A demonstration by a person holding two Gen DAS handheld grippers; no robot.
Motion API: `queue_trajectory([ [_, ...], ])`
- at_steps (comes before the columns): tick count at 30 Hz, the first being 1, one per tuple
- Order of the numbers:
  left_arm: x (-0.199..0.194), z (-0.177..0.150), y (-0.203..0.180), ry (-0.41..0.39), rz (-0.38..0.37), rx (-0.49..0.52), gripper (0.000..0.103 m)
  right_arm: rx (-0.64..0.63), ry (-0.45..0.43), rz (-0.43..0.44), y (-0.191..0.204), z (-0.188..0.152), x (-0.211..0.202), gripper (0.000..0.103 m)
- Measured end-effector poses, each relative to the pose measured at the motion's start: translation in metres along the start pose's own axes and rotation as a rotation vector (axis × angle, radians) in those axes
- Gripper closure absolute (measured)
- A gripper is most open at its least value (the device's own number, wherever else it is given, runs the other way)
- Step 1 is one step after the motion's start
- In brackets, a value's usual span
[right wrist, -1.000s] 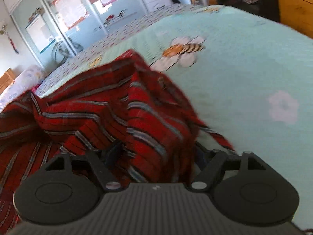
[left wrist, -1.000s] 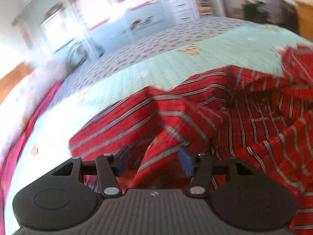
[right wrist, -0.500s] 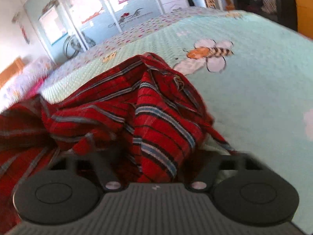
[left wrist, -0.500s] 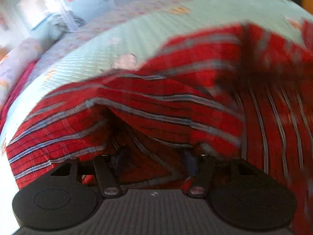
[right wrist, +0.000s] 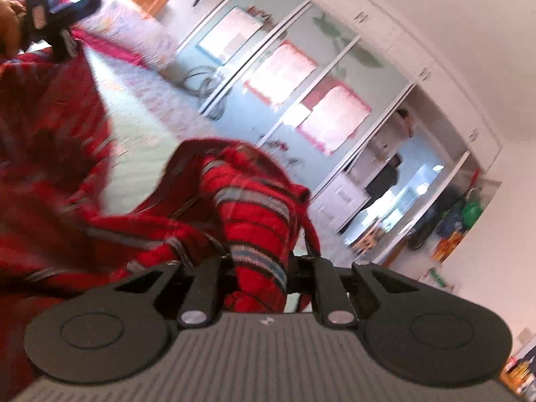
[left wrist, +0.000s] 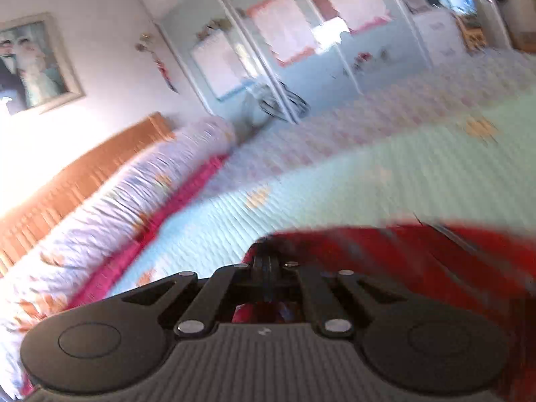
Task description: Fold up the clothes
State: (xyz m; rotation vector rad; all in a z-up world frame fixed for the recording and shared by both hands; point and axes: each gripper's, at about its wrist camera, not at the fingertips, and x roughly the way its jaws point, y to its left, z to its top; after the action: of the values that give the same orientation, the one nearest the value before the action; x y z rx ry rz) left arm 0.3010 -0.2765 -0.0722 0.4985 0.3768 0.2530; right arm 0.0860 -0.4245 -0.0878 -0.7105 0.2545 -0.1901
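Red plaid fabric with grey and dark stripes, a shirt [right wrist: 254, 214], is lifted clear of the bed and spans between both grippers. In the right wrist view, a bunched fold of the shirt rises between the fingers of the right gripper [right wrist: 261, 268], whose jaws stand narrow and clamped on the cloth; the rest of the garment drapes away to the left, up to the left gripper [right wrist: 63, 43], seen at the upper left with a hand [right wrist: 8, 23] around its handle. In the left wrist view, the left gripper [left wrist: 268, 261] has its jaws drawn together to a thin gap, pinching an edge of the shirt [left wrist: 418, 258], which trails blurred toward the lower right. Below the garment lies the bed [left wrist: 385, 181] with a pale green quilted cover bearing small orange motifs. A long white floral pillow [left wrist: 110, 207] runs beside a pink strip of bedding, against an orange wooden headboard [left wrist: 77, 181]. Beyond the bed stands a wardrobe [left wrist: 301, 40] with sliding glass doors, and a framed picture [left wrist: 33, 63] hangs on the wall to the left.
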Motion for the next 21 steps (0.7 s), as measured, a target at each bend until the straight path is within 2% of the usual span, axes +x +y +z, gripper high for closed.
queue_trajectory([
  [2,0.004,0.032,0.012,-0.074,0.079,-0.005,0.103,-0.044,-0.039,-0.101,-0.018,0.019,0.021,0.088],
  [5,0.006,0.080,0.027,-0.192,0.175,-0.002,0.103,0.000,-0.041,-0.236,-0.058,0.037,0.060,0.088],
  [8,0.021,0.123,0.039,-0.166,0.172,-0.035,0.103,0.064,0.014,-0.404,-0.096,0.045,0.108,0.088],
  [10,0.023,0.126,0.040,-0.140,0.136,-0.041,0.103,0.107,0.126,-0.513,-0.117,0.027,0.151,0.080],
  [11,0.022,0.122,0.040,-0.129,0.112,-0.040,0.101,0.177,0.233,-0.484,-0.127,0.012,0.170,0.070],
  [12,0.015,0.108,0.039,-0.112,0.074,-0.019,0.099,0.248,0.339,-0.454,-0.138,-0.003,0.190,0.070],
  [13,0.012,0.091,0.037,-0.091,0.032,0.010,0.099,0.421,0.408,-0.336,-0.153,-0.025,0.196,0.070],
  [14,0.012,0.074,0.034,-0.068,-0.019,0.047,0.098,0.564,0.448,-0.267,-0.163,-0.044,0.195,0.070],
  [16,0.002,0.030,0.026,-0.023,-0.140,0.127,0.097,0.807,0.473,-0.197,-0.173,-0.082,0.176,0.067],
  [17,-0.004,0.009,0.023,-0.002,-0.187,0.161,0.095,0.881,0.467,-0.170,-0.171,-0.096,0.160,0.066],
  [19,-0.023,-0.033,0.020,-0.008,-0.252,0.235,0.087,1.010,0.456,-0.108,-0.166,-0.124,0.127,0.063],
  [21,-0.041,-0.068,0.018,-0.038,-0.300,0.321,0.071,1.109,0.456,-0.040,-0.152,-0.145,0.091,0.061],
])
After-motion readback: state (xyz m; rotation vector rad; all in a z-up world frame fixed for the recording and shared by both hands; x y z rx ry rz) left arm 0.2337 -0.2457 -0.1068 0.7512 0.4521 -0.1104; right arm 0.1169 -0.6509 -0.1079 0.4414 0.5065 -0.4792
